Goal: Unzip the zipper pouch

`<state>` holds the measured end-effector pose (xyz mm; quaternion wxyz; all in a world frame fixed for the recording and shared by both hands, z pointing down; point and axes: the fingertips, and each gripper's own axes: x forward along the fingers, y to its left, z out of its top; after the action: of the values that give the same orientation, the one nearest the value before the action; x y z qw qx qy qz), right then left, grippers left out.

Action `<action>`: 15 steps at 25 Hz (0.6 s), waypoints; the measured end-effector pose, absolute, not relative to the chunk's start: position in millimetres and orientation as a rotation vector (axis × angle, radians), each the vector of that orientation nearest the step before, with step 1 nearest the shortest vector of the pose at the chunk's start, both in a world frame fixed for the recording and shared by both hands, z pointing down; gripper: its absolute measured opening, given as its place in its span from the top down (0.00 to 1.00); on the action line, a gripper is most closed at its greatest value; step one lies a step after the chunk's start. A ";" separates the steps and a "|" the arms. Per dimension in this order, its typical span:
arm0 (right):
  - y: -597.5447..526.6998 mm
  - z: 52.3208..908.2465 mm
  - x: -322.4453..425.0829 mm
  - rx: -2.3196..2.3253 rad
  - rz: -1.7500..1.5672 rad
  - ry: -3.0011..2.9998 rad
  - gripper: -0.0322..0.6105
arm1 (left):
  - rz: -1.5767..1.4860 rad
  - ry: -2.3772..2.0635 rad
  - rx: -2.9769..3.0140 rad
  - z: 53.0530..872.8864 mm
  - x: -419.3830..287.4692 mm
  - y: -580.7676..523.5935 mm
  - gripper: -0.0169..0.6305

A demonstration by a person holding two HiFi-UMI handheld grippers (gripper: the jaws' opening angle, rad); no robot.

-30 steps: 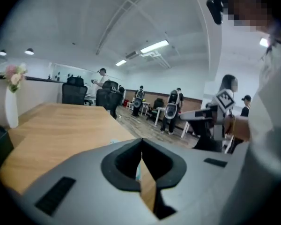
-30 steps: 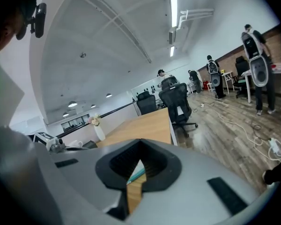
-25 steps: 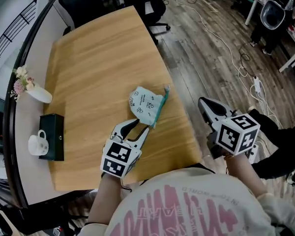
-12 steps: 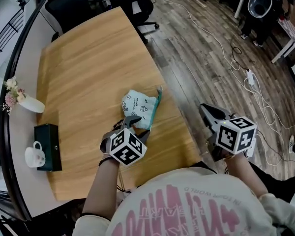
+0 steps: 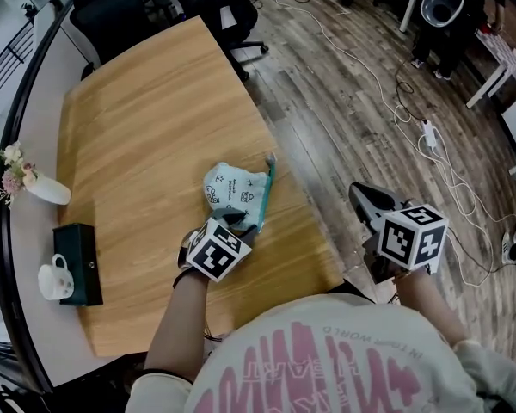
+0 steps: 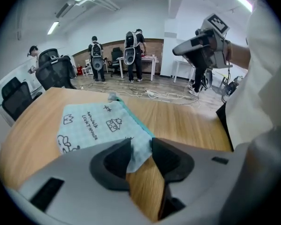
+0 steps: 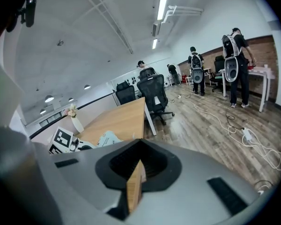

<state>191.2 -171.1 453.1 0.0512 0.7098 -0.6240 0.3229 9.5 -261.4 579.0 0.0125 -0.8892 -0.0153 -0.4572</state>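
Mint corner of zipper pouch now sits between closing left tongs.

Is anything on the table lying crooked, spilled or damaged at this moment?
Only the pouch stands out: it lies rumpled and at an angle to the table edge, close to the side next to the open floor. The vase and mug stand upright, and nothing is spilled.

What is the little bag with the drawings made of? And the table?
The pouch looks like soft matte cloth: it crumples and carries printed doodles. The table looks like wood or wood-look laminate, smooth: grain lines show.
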 end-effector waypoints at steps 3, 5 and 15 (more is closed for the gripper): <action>-167.3 452.1 194.5 2.162 0.978 -1.898 0.95 | -1.430 0.013 -2.787 581.5 11.1 -259.7 0.77; -165.2 452.7 194.7 2.154 0.979 -1.904 0.95 | -1.437 0.059 -2.811 583.6 10.3 -257.8 0.80; -167.1 457.4 196.3 2.000 0.993 -2.020 0.95 | -1.408 0.398 -3.083 584.8 12.2 -240.3 0.95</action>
<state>196.3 -167.1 457.4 0.0655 0.6628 -0.6695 0.3290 12.2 -240.3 584.8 -0.1353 -0.8951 0.1156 -0.4087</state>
